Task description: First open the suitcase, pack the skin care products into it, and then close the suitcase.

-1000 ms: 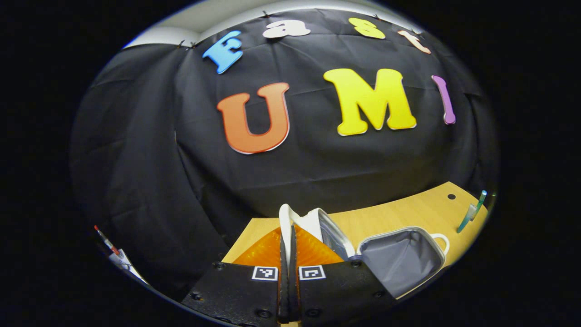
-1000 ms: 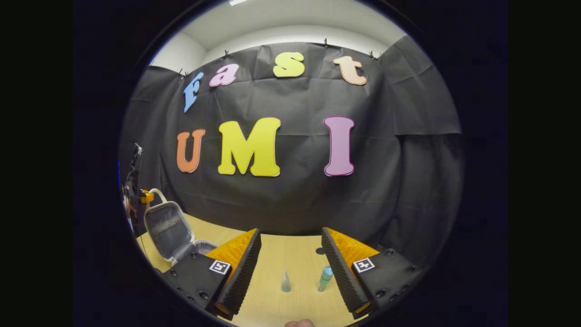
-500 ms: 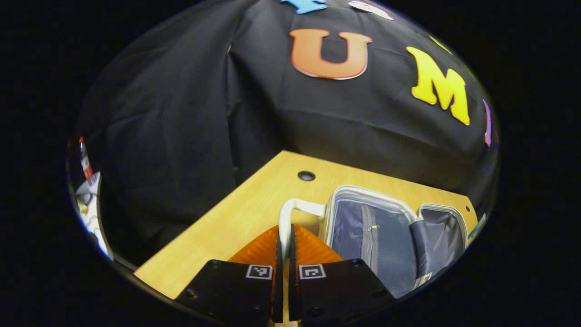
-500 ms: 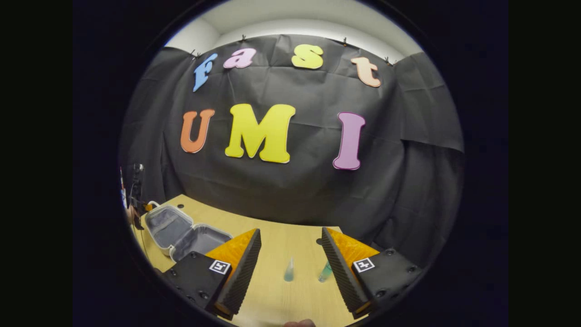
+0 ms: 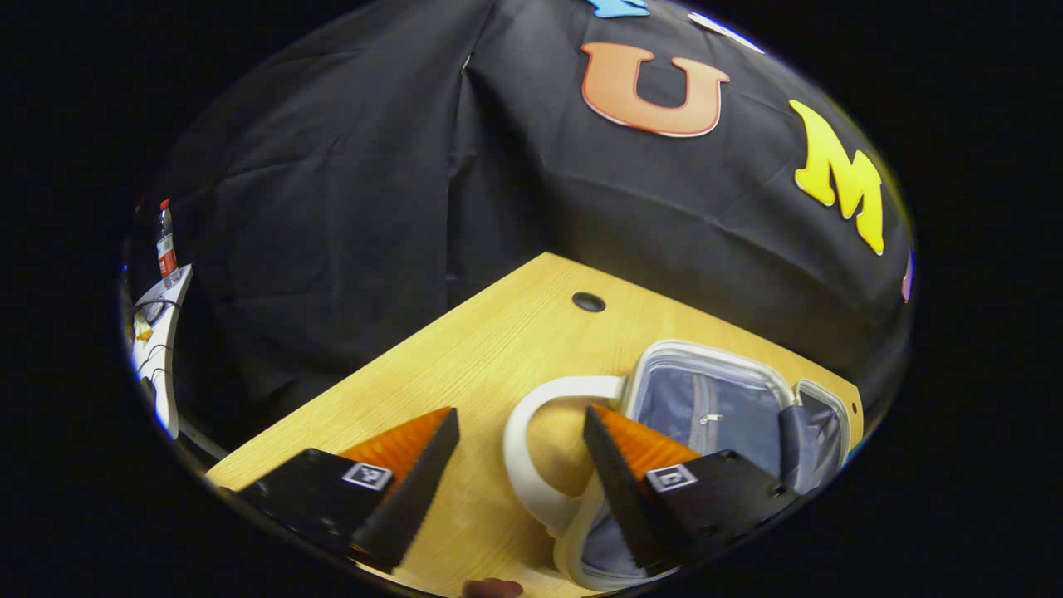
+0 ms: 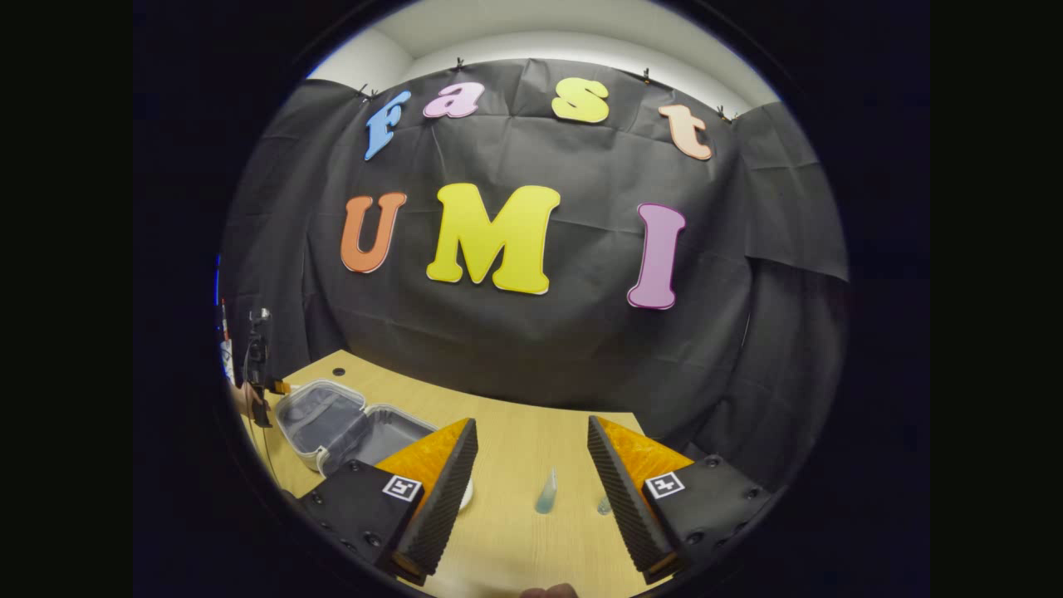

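The suitcase [image 5: 714,407] is laid open near the bench [image 5: 465,349] corner; both the left gripper [image 5: 519,465] and right gripper [image 6: 531,473] are spread wide, empty.

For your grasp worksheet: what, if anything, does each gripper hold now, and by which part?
Nothing. The left gripper is open around the suitcase's handle without pressing it; the right gripper is open.

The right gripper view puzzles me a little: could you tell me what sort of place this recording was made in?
Most likely a staged recording booth, not a home: black cloth hangs as the back wall, and a bare wooden table carries just an open suitcase and a small bottle, seen between the right gripper fingers.
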{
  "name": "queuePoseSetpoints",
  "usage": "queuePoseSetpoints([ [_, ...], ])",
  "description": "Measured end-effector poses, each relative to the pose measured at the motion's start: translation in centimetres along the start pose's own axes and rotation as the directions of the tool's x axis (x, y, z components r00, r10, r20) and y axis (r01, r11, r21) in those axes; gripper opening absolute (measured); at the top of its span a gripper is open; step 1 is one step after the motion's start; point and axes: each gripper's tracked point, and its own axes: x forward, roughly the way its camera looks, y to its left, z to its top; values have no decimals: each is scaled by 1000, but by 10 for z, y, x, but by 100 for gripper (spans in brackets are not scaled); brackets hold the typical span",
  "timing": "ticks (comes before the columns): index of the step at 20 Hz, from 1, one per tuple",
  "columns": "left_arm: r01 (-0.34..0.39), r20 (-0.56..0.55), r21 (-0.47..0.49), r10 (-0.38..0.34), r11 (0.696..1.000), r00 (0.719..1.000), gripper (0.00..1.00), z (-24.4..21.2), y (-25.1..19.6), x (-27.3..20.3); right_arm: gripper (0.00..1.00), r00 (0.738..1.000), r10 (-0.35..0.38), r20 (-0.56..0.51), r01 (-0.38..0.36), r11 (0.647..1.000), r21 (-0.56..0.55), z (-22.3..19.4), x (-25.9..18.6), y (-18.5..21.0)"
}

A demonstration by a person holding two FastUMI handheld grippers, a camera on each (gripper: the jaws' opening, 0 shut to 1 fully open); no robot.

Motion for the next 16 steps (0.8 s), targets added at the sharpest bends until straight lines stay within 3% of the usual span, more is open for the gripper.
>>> queuePoseSetpoints([
  [1, 8, 18, 24, -8, 1000, 1000, 100, 7, -7, -6, 79, 1000, 4, -2, -4, 1000, 12, -2, 2, -2],
  [7, 97, 155, 132, -117, 987, 981, 98, 61, -103, -83, 77, 999, 14, 39, -15, 999, 33, 0, 7, -29],
  [12, 165, 218, 159, -197, 974, 956, 98, 64, -202, -159, 77, 999, 3, 44, -6, 998, 61, -13, 4, -71],
  [16, 185, 253, 262, -253, 947, 934, 98, 60, -270, -202, 79, 999, -2, 37, -1, 998, 65, -26, 2, -103],
])
